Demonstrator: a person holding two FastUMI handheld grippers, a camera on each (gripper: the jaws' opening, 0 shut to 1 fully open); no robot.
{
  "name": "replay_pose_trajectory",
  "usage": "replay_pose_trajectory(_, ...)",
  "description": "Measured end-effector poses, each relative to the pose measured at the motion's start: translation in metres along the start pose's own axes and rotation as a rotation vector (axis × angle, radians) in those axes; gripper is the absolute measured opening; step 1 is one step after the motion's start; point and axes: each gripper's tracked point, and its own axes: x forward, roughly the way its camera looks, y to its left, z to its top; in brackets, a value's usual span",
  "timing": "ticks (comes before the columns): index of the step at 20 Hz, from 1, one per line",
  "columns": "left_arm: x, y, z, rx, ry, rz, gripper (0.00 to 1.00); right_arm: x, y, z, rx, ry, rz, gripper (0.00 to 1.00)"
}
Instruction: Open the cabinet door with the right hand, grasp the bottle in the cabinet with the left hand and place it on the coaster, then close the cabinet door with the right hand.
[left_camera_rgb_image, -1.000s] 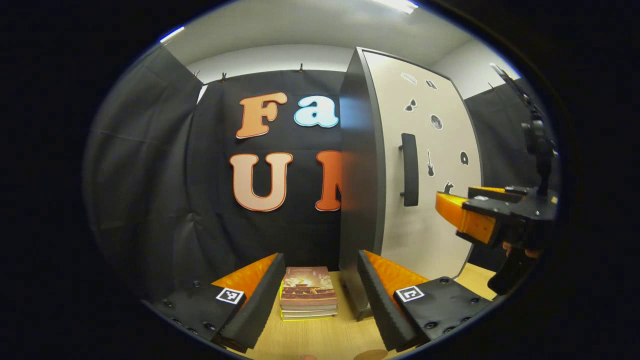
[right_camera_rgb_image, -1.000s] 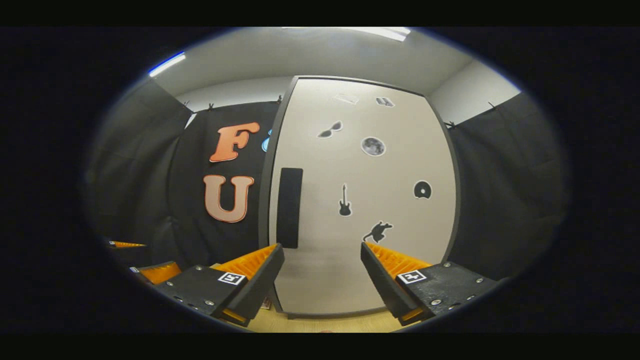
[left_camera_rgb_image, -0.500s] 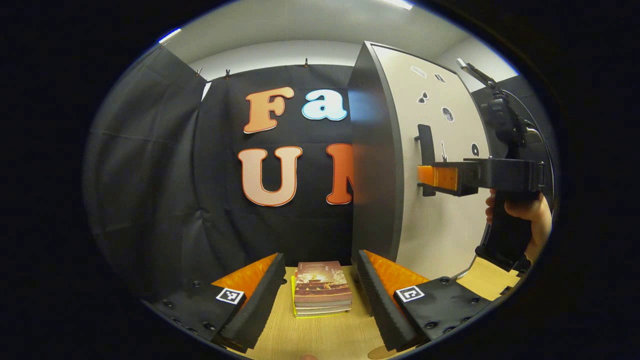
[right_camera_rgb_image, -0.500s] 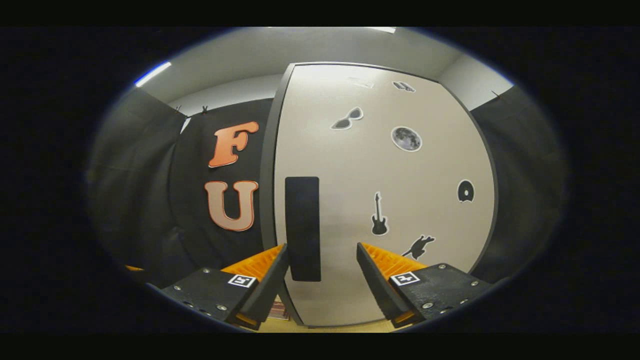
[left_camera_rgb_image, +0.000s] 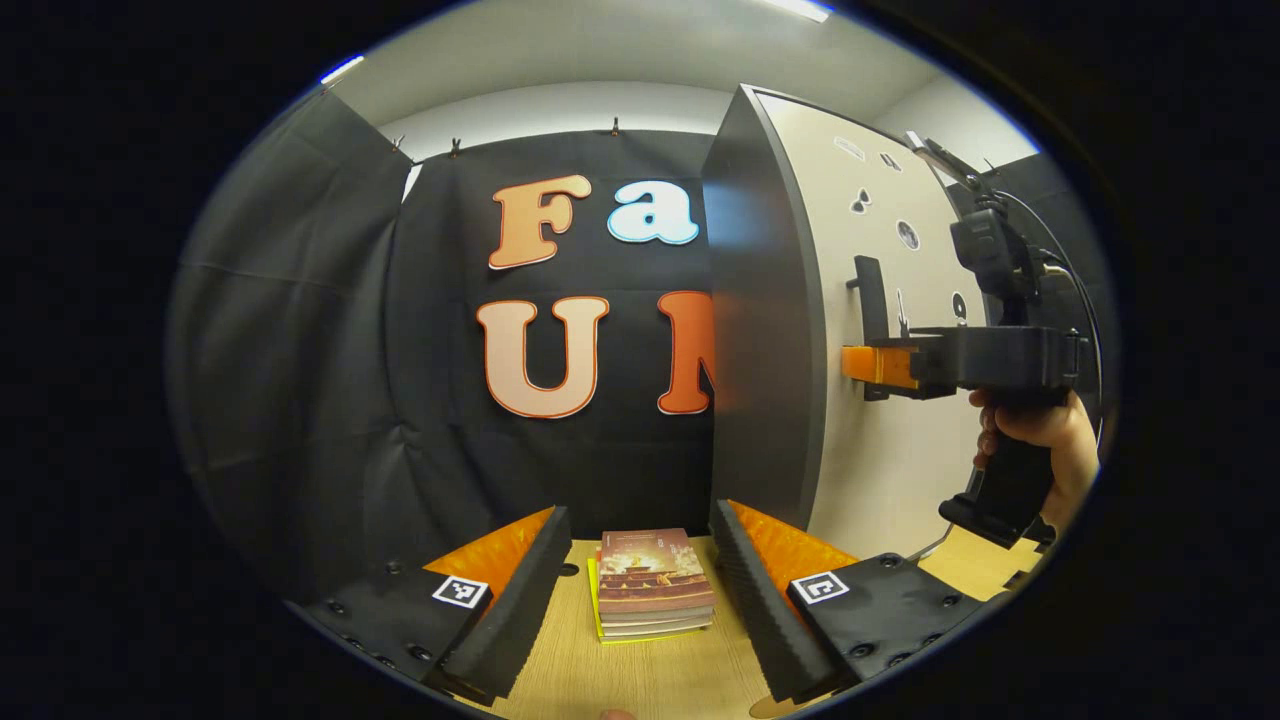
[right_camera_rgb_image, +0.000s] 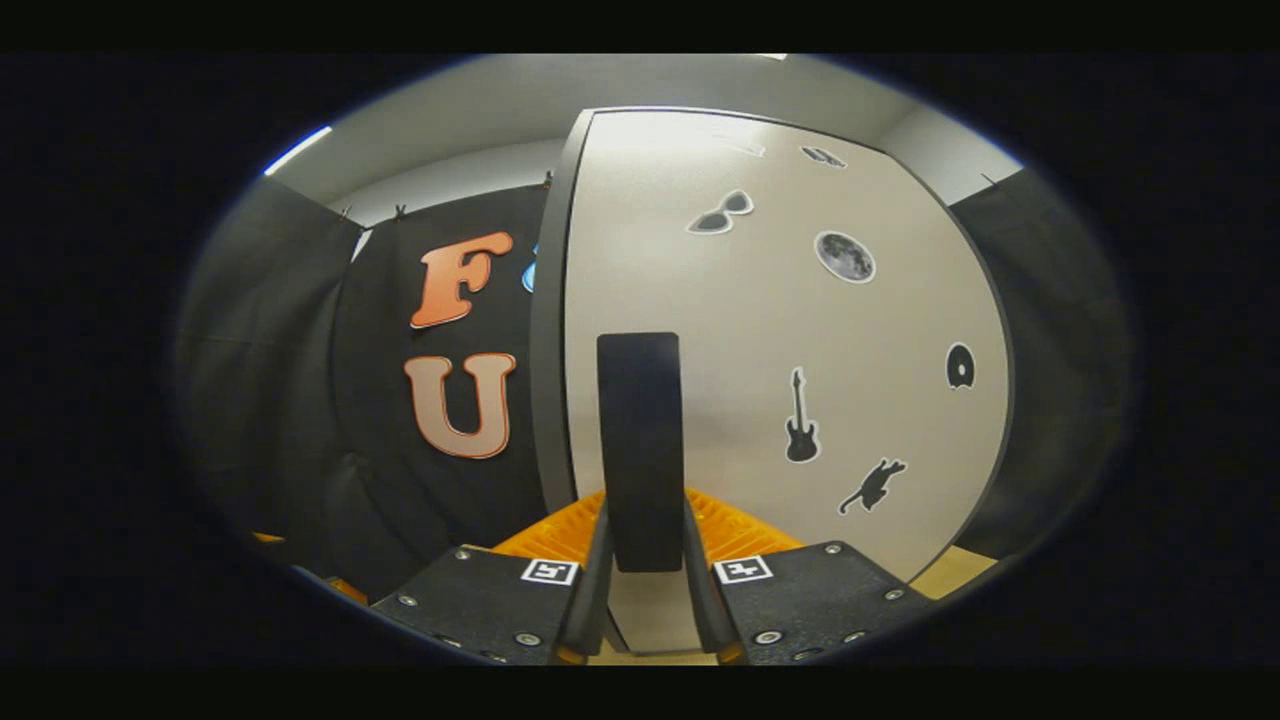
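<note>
The cabinet door stands upright at the back right part of the worktop, flush with its frame, so nothing of the bottle behind it can be seen. The right tongs have their two fingers pressed on either side of the dark vertical handle, near its lower end; in the left gripper view the same tongs meet that handle from the front, with a hand on the grip. The left tongs hang wide and empty above a stack of books at the worktop's back edge.

The step in hand seems to be the pull. To do it well, keep the squeeze firm and draw back along an arc about the hinge, which I judge to be on the door's right edge, letting the wrist turn with the swing so the handle does not slip out. Pulling straight risks dragging the whole cabinet. The left tongs should stay clear of the door's path until it is wide open
</note>
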Motion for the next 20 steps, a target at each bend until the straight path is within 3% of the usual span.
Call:
replay_pose_trajectory(4,0.013,0.003,-0.001,0.009,0.000,-0.034,0.95,-0.003,-0.001,-0.001,0.027,-0.002,-0.018,0.26)
replay_pose_trajectory(5,0.016,0.004,-0.001,0.006,-0.002,-0.042,0.95,-0.003,-0.001,0.000,0.029,-0.007,-0.021,0.18)
replay_pose_trajectory(12,0.021,0.002,0.000,-0.003,-0.001,-0.018,0.95,-0.026,-0.006,0.006,0.010,-0.018,-0.013,0.18)
replay_pose_trajectory(20,-0.034,-0.043,0.002,-0.014,-0.010,0.088,0.94,-0.067,-0.015,0.012,0.015,-0.027,0.128,0.16)
